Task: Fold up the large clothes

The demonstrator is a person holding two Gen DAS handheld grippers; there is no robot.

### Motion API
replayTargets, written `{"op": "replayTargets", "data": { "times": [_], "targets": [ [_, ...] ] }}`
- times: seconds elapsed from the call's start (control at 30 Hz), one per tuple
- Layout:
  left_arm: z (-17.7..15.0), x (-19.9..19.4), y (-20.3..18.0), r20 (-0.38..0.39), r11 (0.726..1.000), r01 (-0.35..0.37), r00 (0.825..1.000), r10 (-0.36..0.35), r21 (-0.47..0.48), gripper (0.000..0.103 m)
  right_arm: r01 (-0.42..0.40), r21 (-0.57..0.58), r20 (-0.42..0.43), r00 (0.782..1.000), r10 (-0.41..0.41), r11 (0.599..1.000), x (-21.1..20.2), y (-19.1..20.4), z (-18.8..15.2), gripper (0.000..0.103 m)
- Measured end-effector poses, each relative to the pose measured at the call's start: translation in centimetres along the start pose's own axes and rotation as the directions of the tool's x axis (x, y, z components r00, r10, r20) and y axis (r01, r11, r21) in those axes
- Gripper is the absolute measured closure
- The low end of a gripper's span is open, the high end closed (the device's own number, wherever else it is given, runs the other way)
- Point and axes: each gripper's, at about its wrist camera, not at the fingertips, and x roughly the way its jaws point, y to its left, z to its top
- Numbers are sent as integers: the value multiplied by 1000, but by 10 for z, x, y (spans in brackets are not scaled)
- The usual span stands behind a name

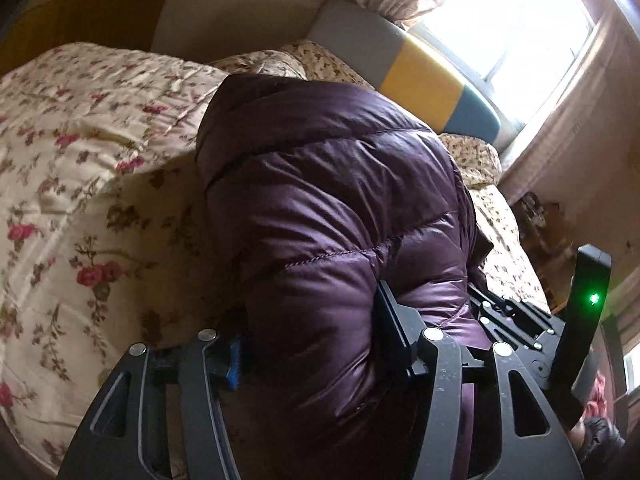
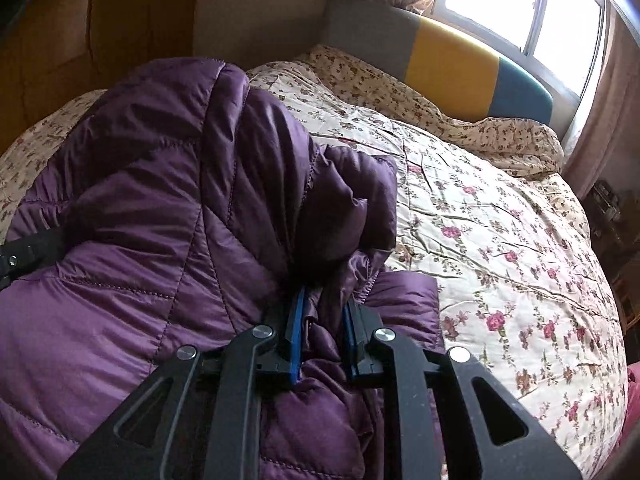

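Observation:
A large purple quilted puffer jacket (image 1: pixel 340 216) lies bunched on a bed with a floral quilt (image 1: pixel 80 152). My left gripper (image 1: pixel 312 344) is shut on a thick fold of the jacket, which bulges between its wide-set fingers. The right gripper's body shows at the far right of the left wrist view (image 1: pixel 520 320). In the right wrist view the jacket (image 2: pixel 152 208) fills the left half. My right gripper (image 2: pixel 322 340) is shut on a bunched fold of the jacket between its blue pads. Part of the left gripper (image 2: pixel 24 256) shows at the left edge.
The floral quilt (image 2: pixel 500 260) spreads to the right of the jacket. A grey, yellow and blue headboard (image 2: pixel 452 64) stands at the back under a bright window (image 2: pixel 528 4) with curtains. A wooden wardrobe (image 2: pixel 80 28) stands at the back left. Dark clutter sits beside the bed's right edge (image 2: pixel 612 208).

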Motion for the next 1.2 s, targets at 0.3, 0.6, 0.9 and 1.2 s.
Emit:
{"op": "replayTargets", "data": {
  "times": [0.3, 0.6, 0.9, 1.2],
  "targets": [
    [4, -4, -3, 10, 998, -62, 998, 62, -3, 40, -22, 24, -1, 1000, 22, 999, -1, -12, 6, 83],
    [20, -35, -15, 80, 984, -178, 981, 177, 0, 38, -7, 90, 12, 1000, 6, 996, -28, -24, 19, 63],
    [30, -40, -28, 111, 974, -218, 971, 211, 57, 38, 92, 67, 18, 995, -93, 994, -50, -8, 26, 65],
    [40, -26, -32, 103, 965, -244, 967, 234, 95, 38, 172, 58, 5, 985, -173, 983, -44, 2, 48, 68]
  ]
}}
